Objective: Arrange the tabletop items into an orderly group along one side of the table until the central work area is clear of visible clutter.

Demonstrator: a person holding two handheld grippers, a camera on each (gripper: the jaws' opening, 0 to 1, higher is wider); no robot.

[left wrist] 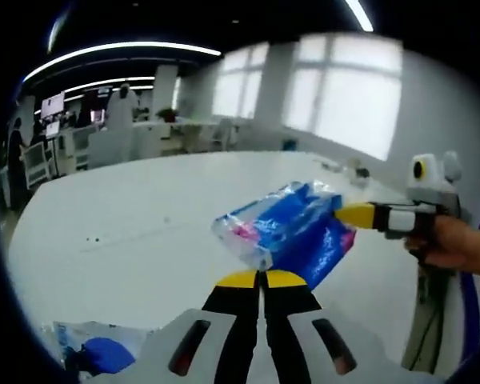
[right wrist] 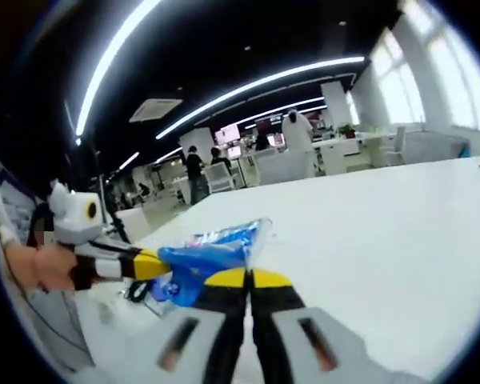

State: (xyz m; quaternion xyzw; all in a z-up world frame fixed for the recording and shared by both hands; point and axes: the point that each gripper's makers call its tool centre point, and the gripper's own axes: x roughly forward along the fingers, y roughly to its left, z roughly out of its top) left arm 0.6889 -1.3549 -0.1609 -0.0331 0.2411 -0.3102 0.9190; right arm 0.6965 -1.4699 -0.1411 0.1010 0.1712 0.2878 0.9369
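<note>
Two grippers share one load above the large white table: a blue, white and pink plastic packet, held clear of the surface over the open work area. In the left gripper view the left gripper has its yellow-tipped jaws pressed together on the packet's near lower edge, while the right gripper, held in a person's hand, comes in from the right and pinches the far corner. The right gripper view confirms this from the other side: its own jaws are pressed together at the crinkled film, and the left gripper bites the opposite end. The principal risk, in my judgement, is tearing or slipping: the film looks thin and slack, so any pull apart by the two hands could stretch it, or one pinch could slide off and leave the packet swinging from the other. A lesser risk is a drop onto the central area, which would add clutter there. A second item, a clear bag with blue contents, lies at the near table edge and could be knocked off by a low pass.
</note>
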